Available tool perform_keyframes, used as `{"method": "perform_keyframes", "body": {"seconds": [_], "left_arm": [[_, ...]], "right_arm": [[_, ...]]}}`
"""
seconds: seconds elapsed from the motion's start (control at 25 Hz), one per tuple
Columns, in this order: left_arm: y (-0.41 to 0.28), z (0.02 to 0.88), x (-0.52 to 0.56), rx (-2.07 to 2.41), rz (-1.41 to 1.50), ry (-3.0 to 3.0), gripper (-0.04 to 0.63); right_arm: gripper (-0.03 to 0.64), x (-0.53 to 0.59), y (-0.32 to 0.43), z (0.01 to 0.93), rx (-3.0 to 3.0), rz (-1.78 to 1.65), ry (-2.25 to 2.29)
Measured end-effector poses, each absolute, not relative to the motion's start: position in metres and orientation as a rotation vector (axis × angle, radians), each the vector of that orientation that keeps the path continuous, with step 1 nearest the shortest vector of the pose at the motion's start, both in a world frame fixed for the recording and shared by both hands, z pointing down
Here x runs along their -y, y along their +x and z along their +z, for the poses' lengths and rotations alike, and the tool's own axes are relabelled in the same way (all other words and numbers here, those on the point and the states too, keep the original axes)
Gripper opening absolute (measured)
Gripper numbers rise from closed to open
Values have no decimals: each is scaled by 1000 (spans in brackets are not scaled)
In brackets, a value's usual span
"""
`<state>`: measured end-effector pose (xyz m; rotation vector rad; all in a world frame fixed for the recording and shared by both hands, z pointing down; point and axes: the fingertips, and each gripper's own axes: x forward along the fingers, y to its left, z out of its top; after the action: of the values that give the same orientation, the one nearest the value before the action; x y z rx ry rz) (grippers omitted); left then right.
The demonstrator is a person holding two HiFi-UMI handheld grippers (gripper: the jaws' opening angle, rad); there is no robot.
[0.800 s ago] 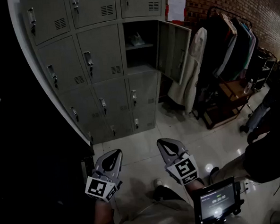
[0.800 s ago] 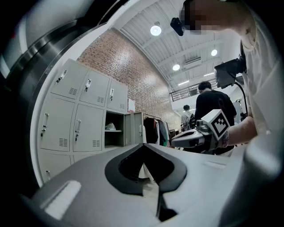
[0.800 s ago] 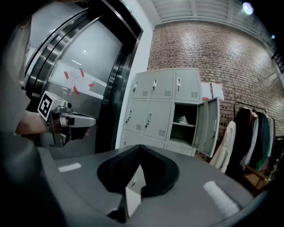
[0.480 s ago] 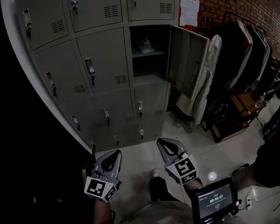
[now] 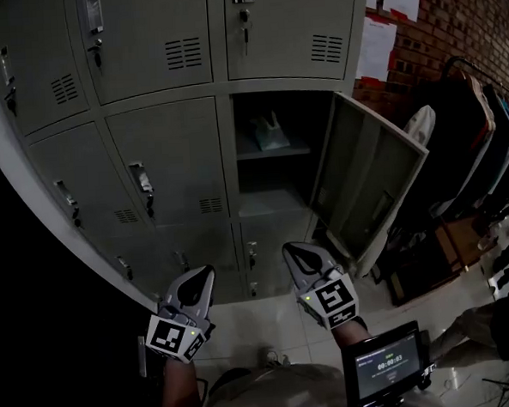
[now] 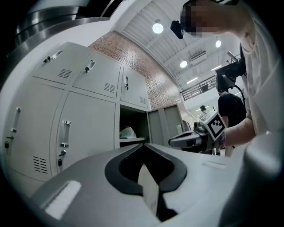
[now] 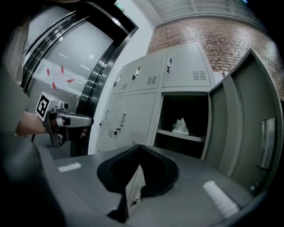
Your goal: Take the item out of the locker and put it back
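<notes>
A pale crumpled item [image 5: 270, 133] lies on the shelf inside the open locker [image 5: 272, 210], whose grey door [image 5: 370, 187] swings out to the right. Both grippers are held low in front of the lockers, well short of the opening. My left gripper [image 5: 205, 274] sits below the closed doors, left of the opening, jaws together and empty. My right gripper [image 5: 292, 253] points at the lower edge of the opening, also shut and empty. The left gripper view shows the item [image 6: 128, 132] and the right gripper [image 6: 186, 139]. The right gripper view shows the item [image 7: 180, 127] and the left gripper [image 7: 71, 120].
Closed grey lockers [image 5: 162, 169] with handles surround the open one. A rack of hanging clothes [image 5: 474, 133] stands to the right before a brick wall [image 5: 454, 14]. A small lit screen [image 5: 385, 367] hangs at the person's waist. Pale tiled floor [image 5: 271, 326] lies below.
The view has closed in on the lockers and tipped upward, so the open locker now looms larger and more central. Both grippers have kept their pose and stay shut.
</notes>
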<state>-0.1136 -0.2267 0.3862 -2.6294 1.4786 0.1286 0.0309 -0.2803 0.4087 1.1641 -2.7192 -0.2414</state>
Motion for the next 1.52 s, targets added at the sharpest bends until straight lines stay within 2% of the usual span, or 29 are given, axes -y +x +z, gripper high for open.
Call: {"method": "perform_keyframes", "body": {"seconds": [0.24, 0.52, 0.56, 0.68, 0.72, 0.88, 1.08, 1.12, 1.16, 1.2, 1.52], "left_arm": [[-98, 391, 289, -1410, 96, -2691, -2], [-92, 391, 344, -1327, 73, -2756, -2], [-94, 390, 351, -1320, 77, -2761, -2], [-101, 396, 368, -1316, 55, -2765, -3], [-103, 400, 373, -1319, 25, -2759, -2], [-114, 409, 390, -1309, -68, -2725, -2], [-130, 407, 399, -1330, -78, -2722, -2], [-133, 406, 400, -1336, -73, -2726, -2], [-137, 406, 401, -1344, -59, -2732, -2], [-141, 405, 403, -1356, -36, -2733, -2], [-143, 397, 411, -1359, 47, -2736, -2]], "right_arm": [[-12, 349, 31, 400, 2746, -210, 1200], [-16, 436, 16, 348, 2767, -305, 1288], [18, 452, 15, 340, 2776, -302, 1324], [320, 494, 10, 323, 2831, -252, 1401], [375, 506, 9, 320, 2839, -241, 1425], [451, 554, 11, 313, 2790, -231, 1518], [448, 592, 15, 319, 2720, -183, 1543], [411, 595, 12, 326, 2680, -199, 1519], [173, 596, 10, 333, 2631, -233, 1492], [8, 596, 9, 338, 2586, -275, 1474], [11, 567, 20, 313, 2648, -344, 1520]]}}
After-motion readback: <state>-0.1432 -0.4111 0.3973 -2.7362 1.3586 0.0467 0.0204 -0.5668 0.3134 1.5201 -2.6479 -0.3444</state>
